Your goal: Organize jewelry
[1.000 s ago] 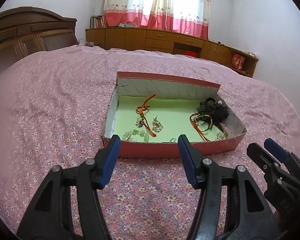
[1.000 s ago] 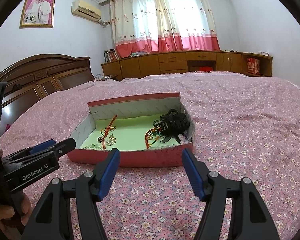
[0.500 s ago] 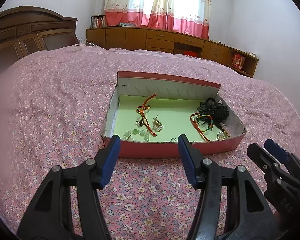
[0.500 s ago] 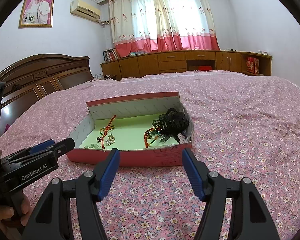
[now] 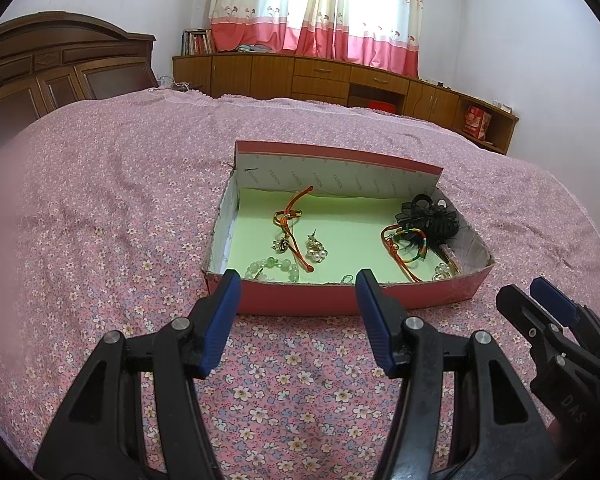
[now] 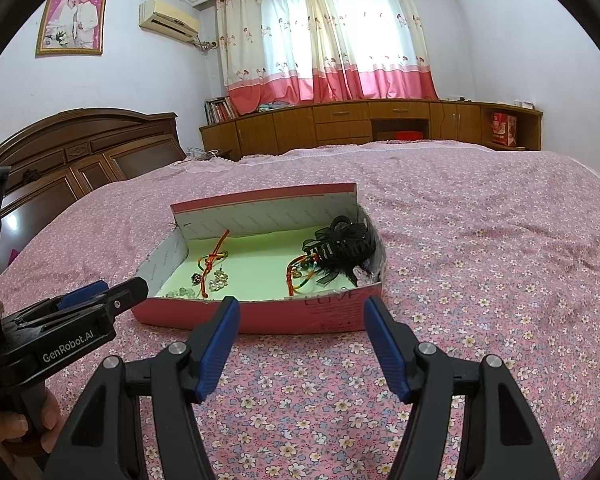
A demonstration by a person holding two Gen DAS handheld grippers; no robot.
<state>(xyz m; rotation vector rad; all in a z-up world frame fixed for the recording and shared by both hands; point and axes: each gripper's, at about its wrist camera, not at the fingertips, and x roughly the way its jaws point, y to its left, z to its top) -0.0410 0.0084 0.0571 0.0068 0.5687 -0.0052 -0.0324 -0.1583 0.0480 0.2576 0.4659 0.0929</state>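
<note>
A shallow red box point(image 5: 340, 300) with a green floor lies on the bed; it also shows in the right wrist view point(image 6: 332, 314). Inside lie an orange cord bracelet point(image 5: 290, 220), a green bead bracelet point(image 5: 274, 266), pearl earrings point(image 5: 316, 250), a striped cord bracelet point(image 5: 408, 244) and a black hair clip point(image 5: 430, 218). My left gripper point(image 5: 298, 286) is open and empty just before the box's near wall. My right gripper point(image 6: 300, 312) is open and empty, also short of the box, to the right of the left one.
The pink flowered bedspread point(image 5: 100, 220) stretches all around the box. A dark wooden headboard point(image 6: 80, 152) stands at the left. Low wooden cabinets point(image 6: 360, 124) line the far wall under the curtains.
Both grippers have drifted slightly; the view has shifted a little. Nothing was taken hold of and the jaws stay open.
</note>
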